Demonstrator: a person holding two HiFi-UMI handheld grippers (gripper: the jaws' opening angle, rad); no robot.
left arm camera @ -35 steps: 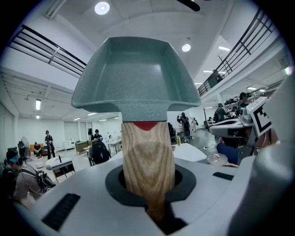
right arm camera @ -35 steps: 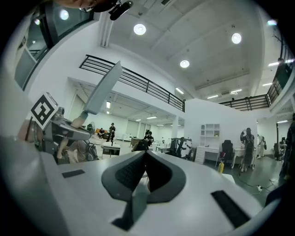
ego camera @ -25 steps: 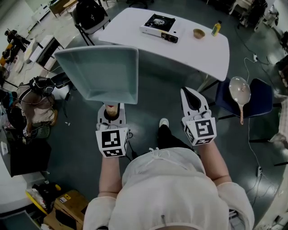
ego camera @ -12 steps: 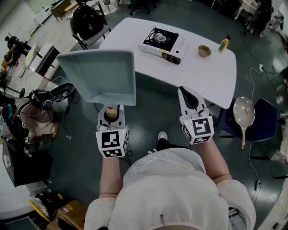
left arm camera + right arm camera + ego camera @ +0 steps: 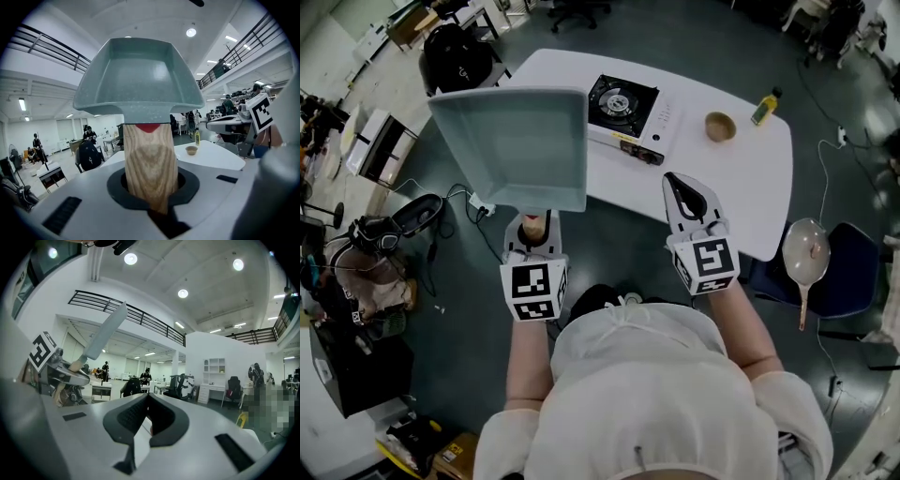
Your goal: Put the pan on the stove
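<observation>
A square grey-green pan [image 5: 514, 145] with a wooden handle [image 5: 532, 232] is held up in the air, and my left gripper [image 5: 532, 242] is shut on that handle. In the left gripper view the handle [image 5: 150, 164] fills the jaws and the pan [image 5: 138, 77] towers above. The pan's far edge overlaps the left end of the white table [image 5: 741, 178]. The portable stove [image 5: 628, 112] sits on that table, just right of the pan. My right gripper [image 5: 686, 199] hovers at the table's near edge, shut and holding nothing; its jaws [image 5: 149, 401] meet.
A small wooden bowl [image 5: 719, 125] and a yellow bottle [image 5: 765, 106] stand on the table right of the stove. A round pan [image 5: 807, 255] lies on a blue chair [image 5: 848, 272] at the right. Bags and cables litter the floor at the left.
The table and stove have come nearer and lower in the head view. The pan, still held, now overlaps the table's left end. Both grippers keep their states.
</observation>
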